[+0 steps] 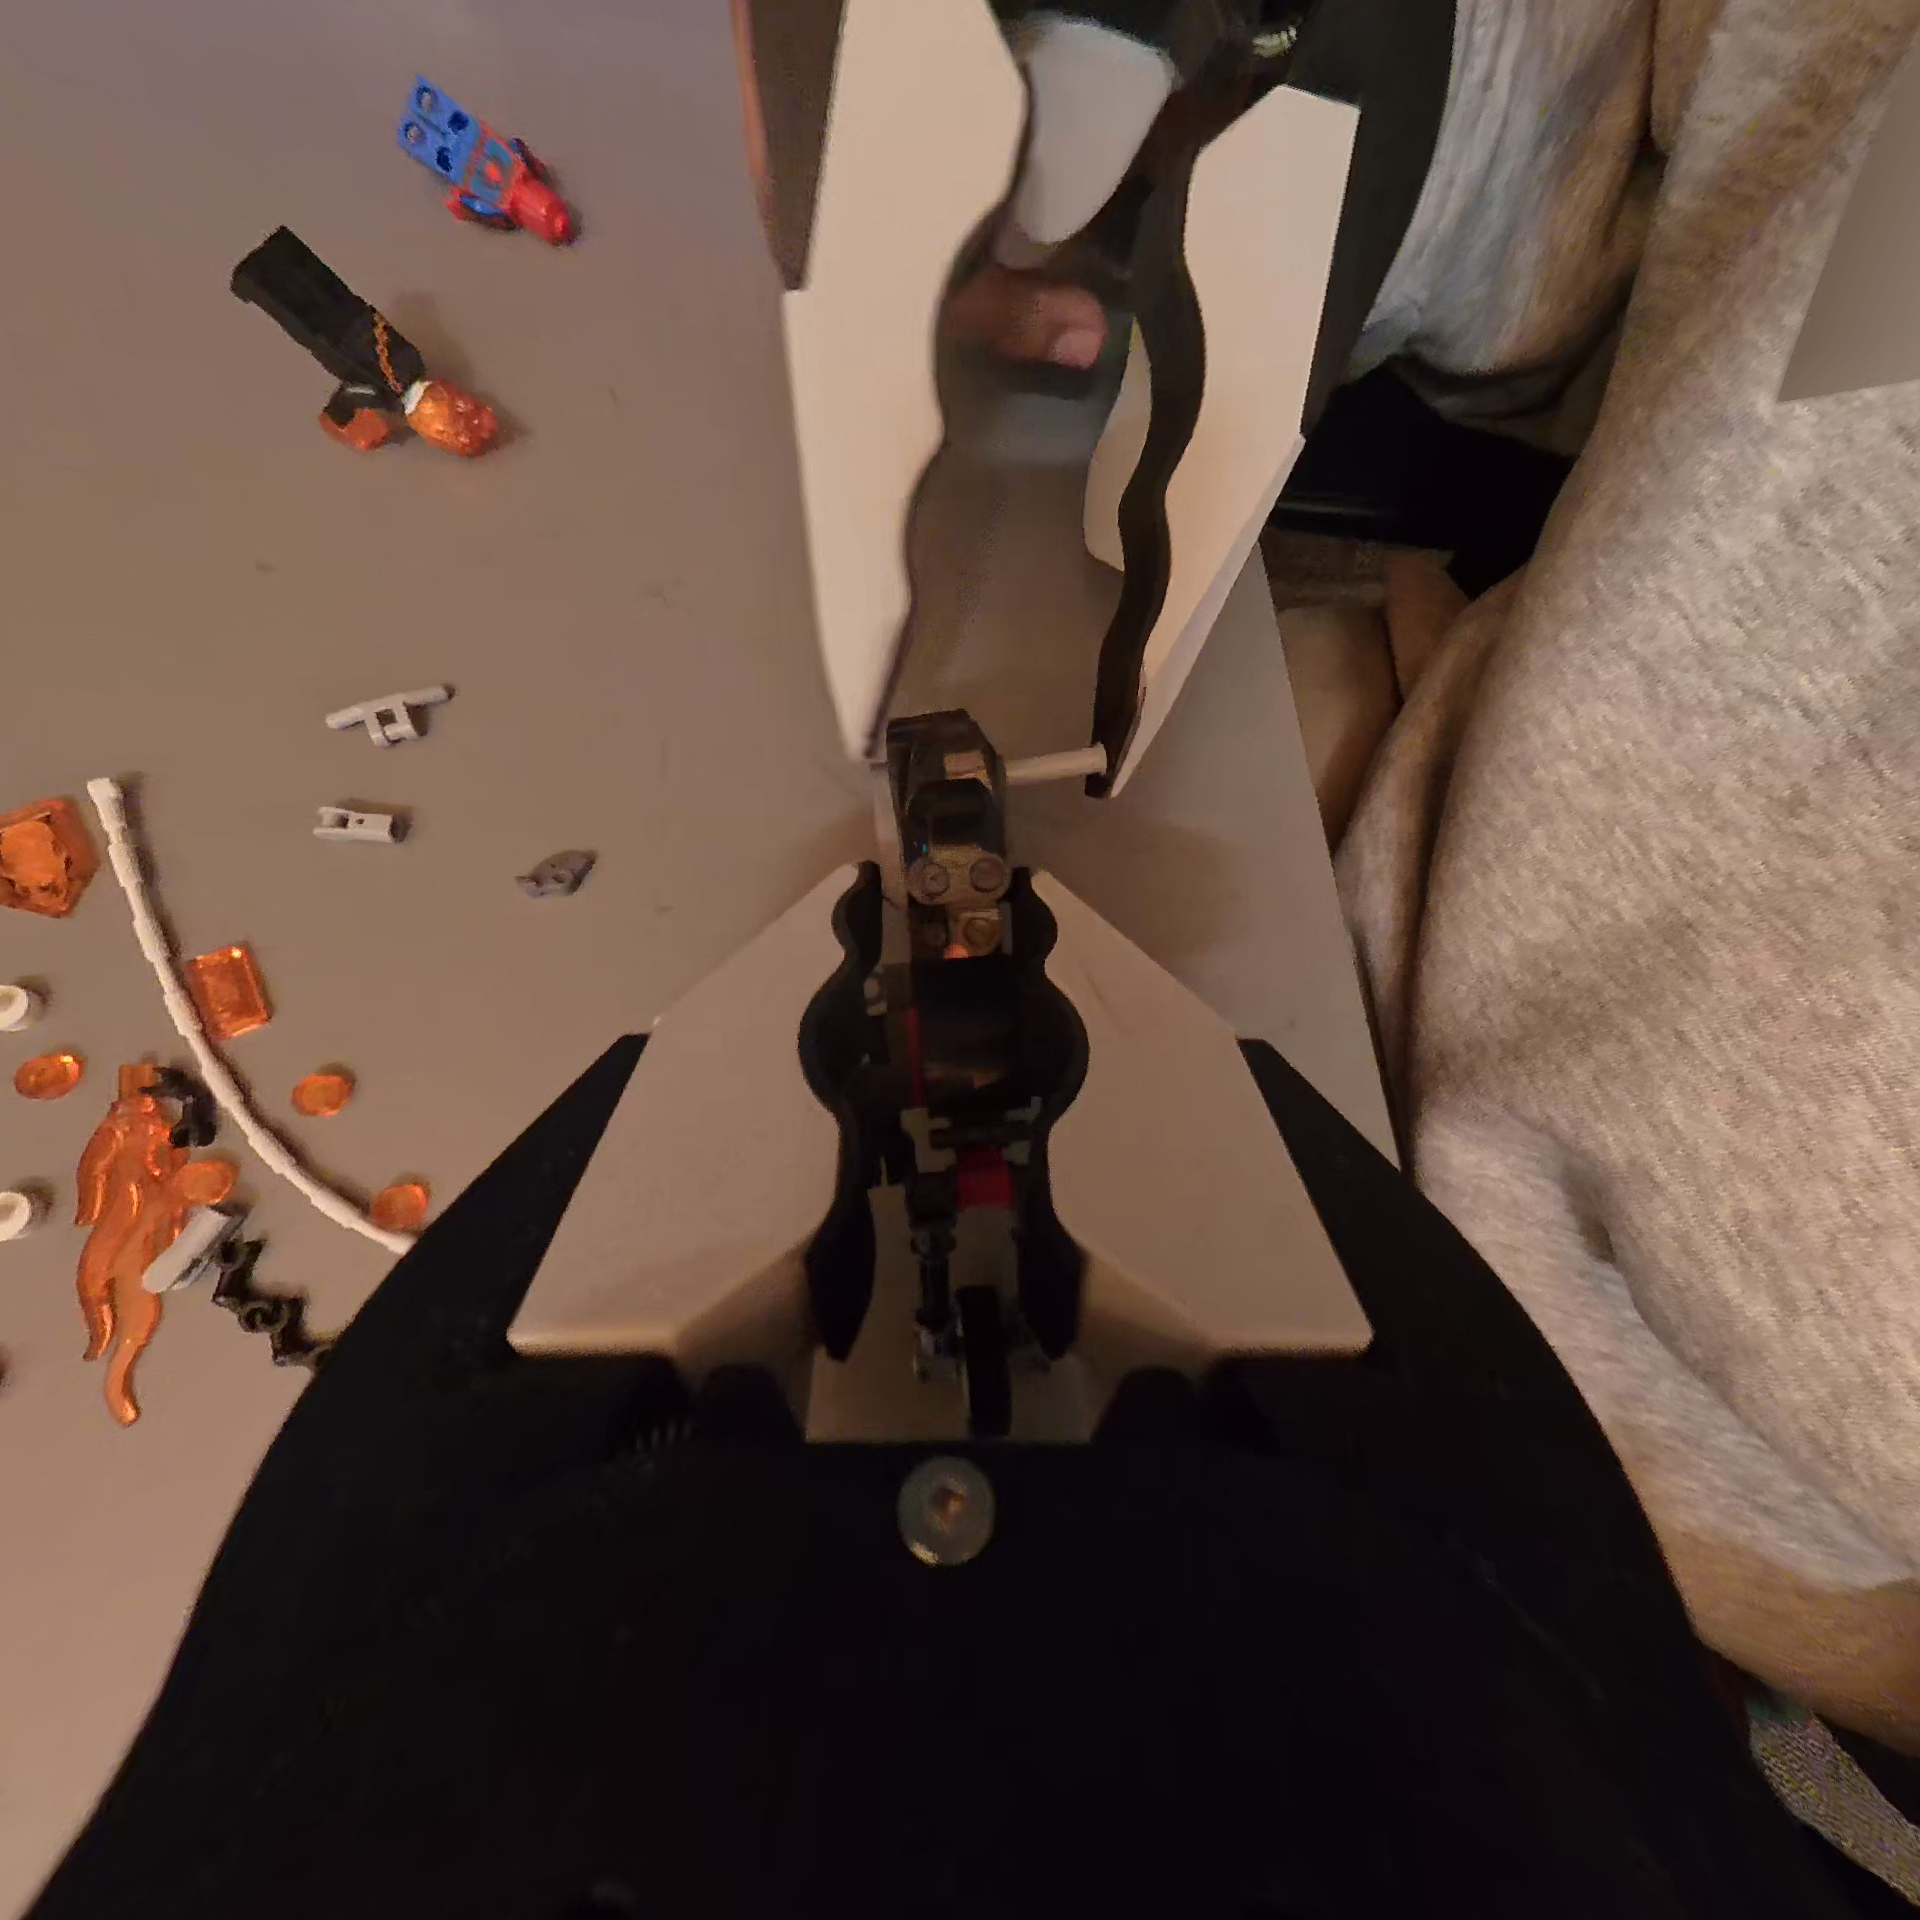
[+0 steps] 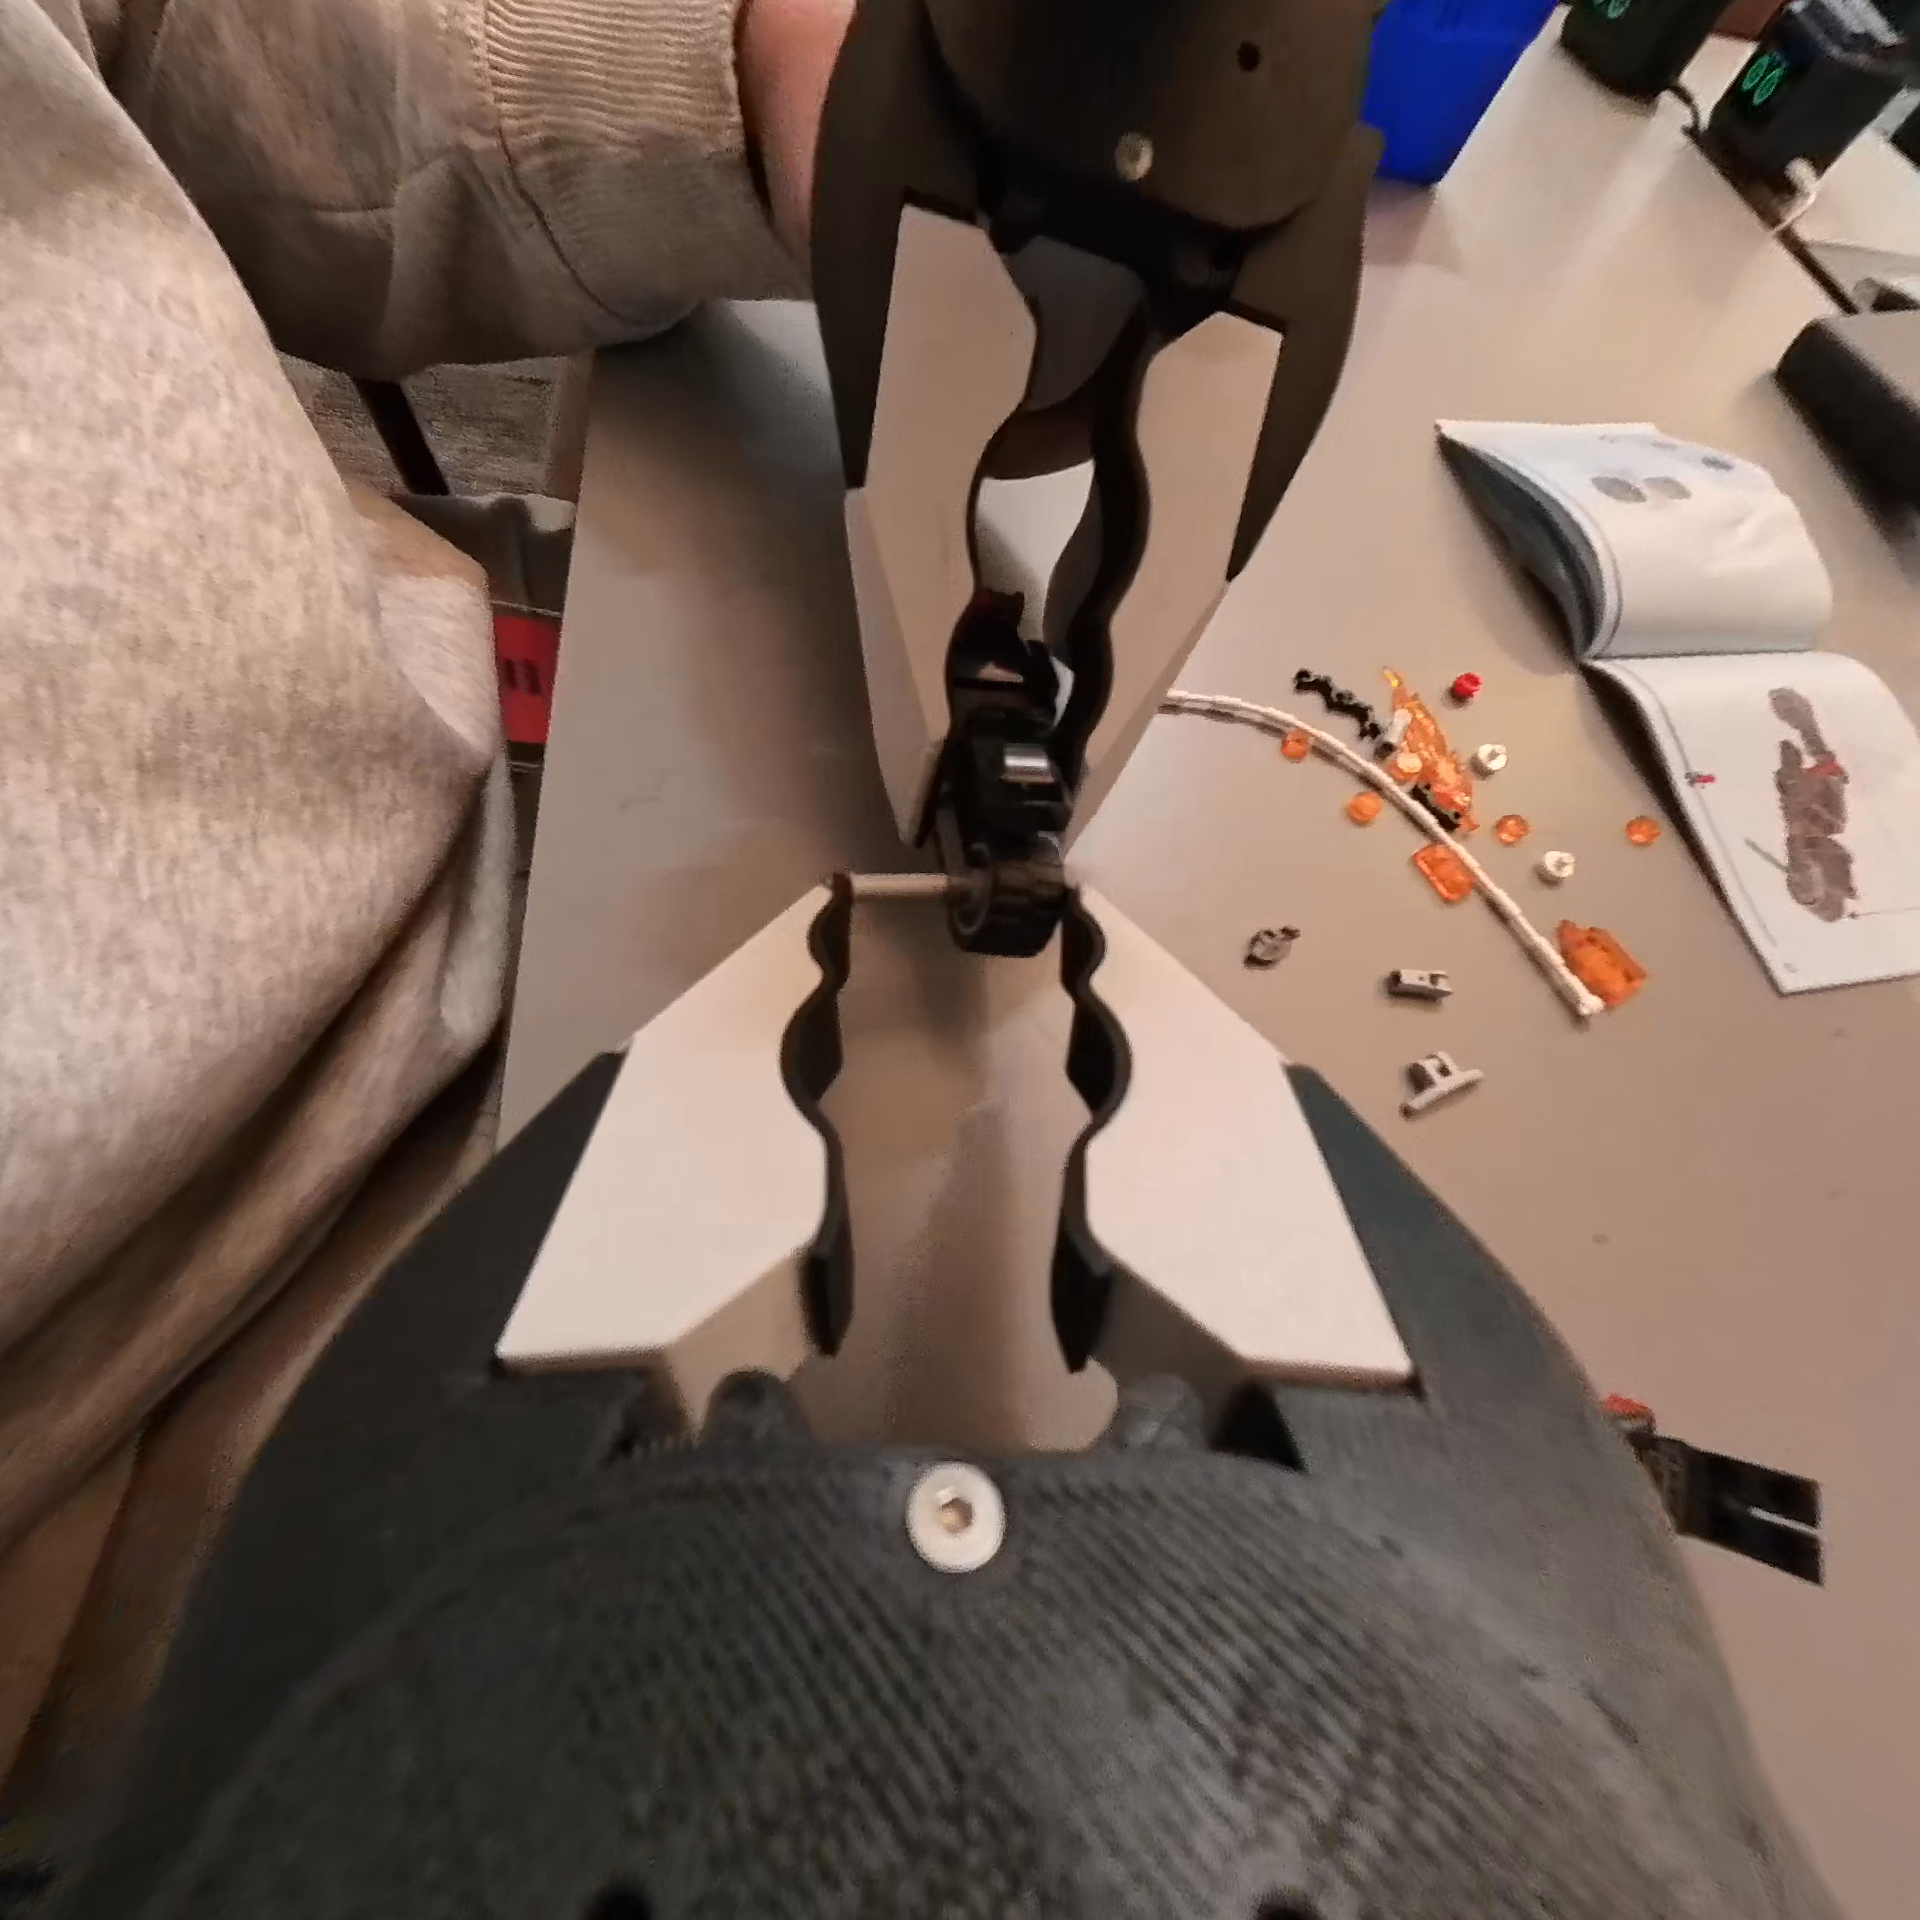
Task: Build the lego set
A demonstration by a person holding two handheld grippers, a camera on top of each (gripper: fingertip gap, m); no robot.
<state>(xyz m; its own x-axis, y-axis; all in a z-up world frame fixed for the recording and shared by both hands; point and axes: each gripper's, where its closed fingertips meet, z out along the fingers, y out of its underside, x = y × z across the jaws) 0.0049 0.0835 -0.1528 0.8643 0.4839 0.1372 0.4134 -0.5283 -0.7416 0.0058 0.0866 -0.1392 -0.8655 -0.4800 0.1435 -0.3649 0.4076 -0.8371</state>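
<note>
My left gripper (image 1: 945, 894) is shut on a black lego model (image 1: 951, 1049) with grey and red parts, held lengthwise between the fingers above the table's near edge. The model's black front end (image 1: 940, 774) sticks out past the fingertips. My right gripper (image 2: 956, 888) faces it from the opposite side. Its fingertips pinch a short white axle (image 2: 899, 885) against that black front end (image 2: 1013, 899). The axle points sideways into the model and also shows in the left wrist view (image 1: 1049, 767). The left gripper also shows in the right wrist view (image 2: 987, 821).
Loose parts lie on the tan table (image 1: 623, 520): orange flame pieces (image 1: 130, 1195), a white flexible tube (image 1: 177, 997), small grey pieces (image 1: 384, 712), a black minifigure (image 1: 353, 353), a blue and red minifigure (image 1: 483, 166). An open instruction booklet (image 2: 1714, 623) lies behind. A person's grey sweater (image 1: 1662, 935) borders the table edge. Left and right tips are no more than a few centimetres apart.
</note>
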